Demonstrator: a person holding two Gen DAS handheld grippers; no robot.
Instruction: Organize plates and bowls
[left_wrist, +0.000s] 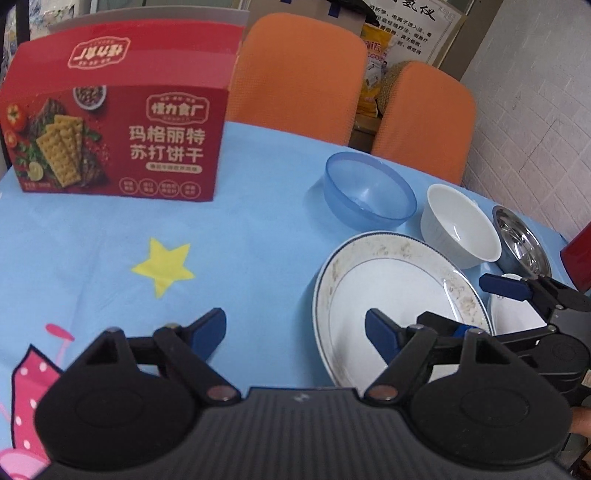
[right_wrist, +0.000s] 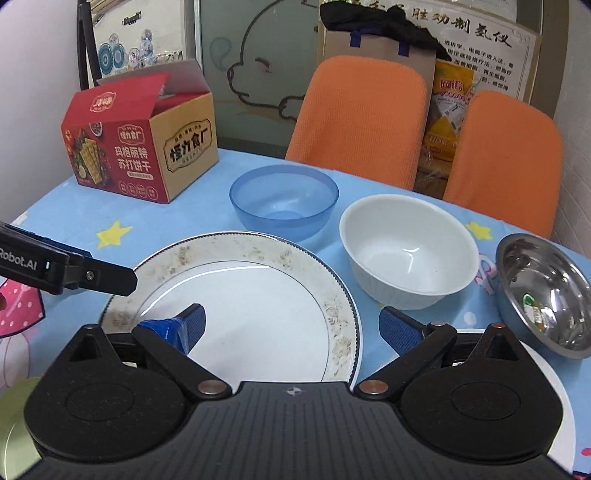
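From my right-wrist view, the plate (right_wrist: 258, 295) lies nearest on the table (right_wrist: 207, 218). Behind it sit three bowls: plastic bowl (right_wrist: 283, 201), ceramic bowl (right_wrist: 408, 251), steel bowl (right_wrist: 543, 299) rightmost. The box (right_wrist: 136, 155) occupies the far left corner.

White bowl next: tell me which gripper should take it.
Right, probably. The right gripper is open, with the white bowl just beyond its right finger. The left gripper, also open, hangs over bare cloth, with the large plate between it and the bowl.
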